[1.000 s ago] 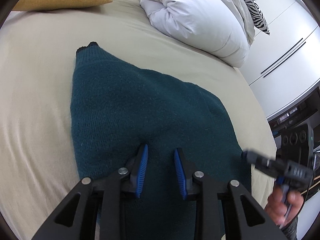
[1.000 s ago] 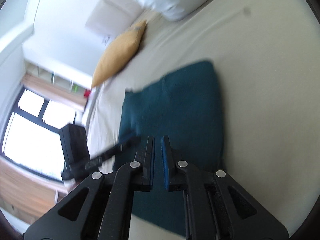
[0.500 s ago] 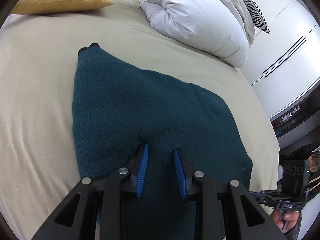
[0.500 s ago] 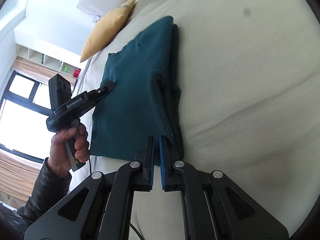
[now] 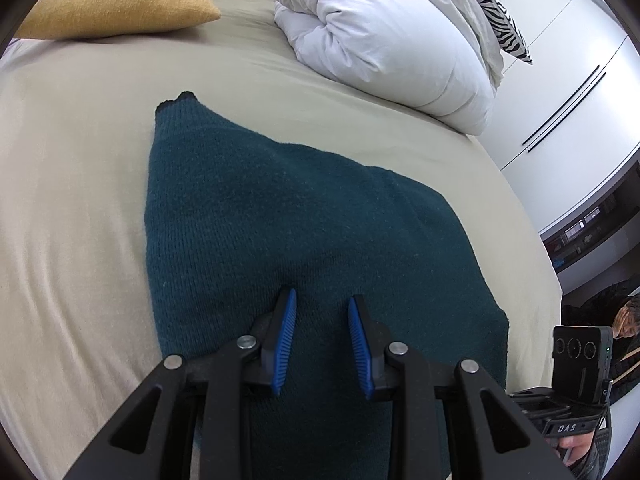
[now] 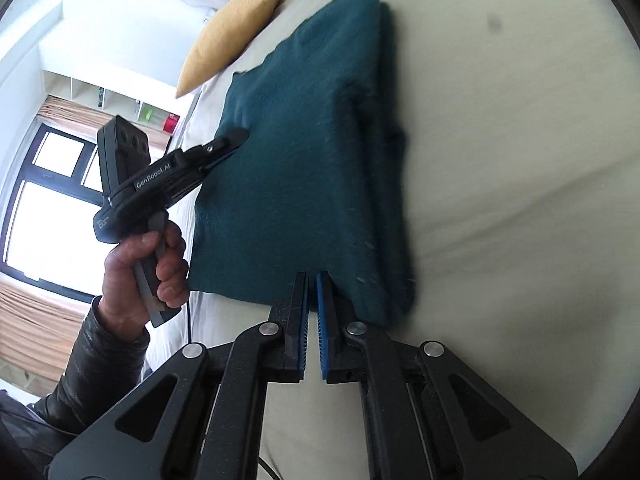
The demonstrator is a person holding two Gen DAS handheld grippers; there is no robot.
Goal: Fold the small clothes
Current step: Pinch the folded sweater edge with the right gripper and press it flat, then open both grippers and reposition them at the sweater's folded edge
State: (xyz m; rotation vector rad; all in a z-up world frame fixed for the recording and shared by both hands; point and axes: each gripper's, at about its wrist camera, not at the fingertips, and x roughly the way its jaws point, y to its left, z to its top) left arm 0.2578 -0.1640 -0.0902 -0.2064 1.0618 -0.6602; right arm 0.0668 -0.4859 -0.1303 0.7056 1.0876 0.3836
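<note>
A dark teal knitted garment [image 5: 304, 224] lies folded on the beige bed; it also shows in the right wrist view [image 6: 304, 152], with stacked layers along its right edge. My left gripper [image 5: 322, 300] is open and empty, its blue pads just above the garment's near part. It appears in the right wrist view [image 6: 234, 140], held by a hand at the garment's left edge. My right gripper [image 6: 312, 280] is shut and empty, its tips at the garment's near edge. Its body shows at the lower right of the left wrist view [image 5: 576, 420].
A mustard cushion [image 5: 116, 4] and a bunched white duvet [image 5: 384, 36] lie at the far end of the bed [image 5: 60, 200]. White wardrobe doors [image 5: 568, 92] stand to the right. A window [image 6: 44, 200] is left of the bed.
My right gripper has pulled back from above the garment to its near edge and stayed shut. My left gripper has stayed open over the garment, barely moving.
</note>
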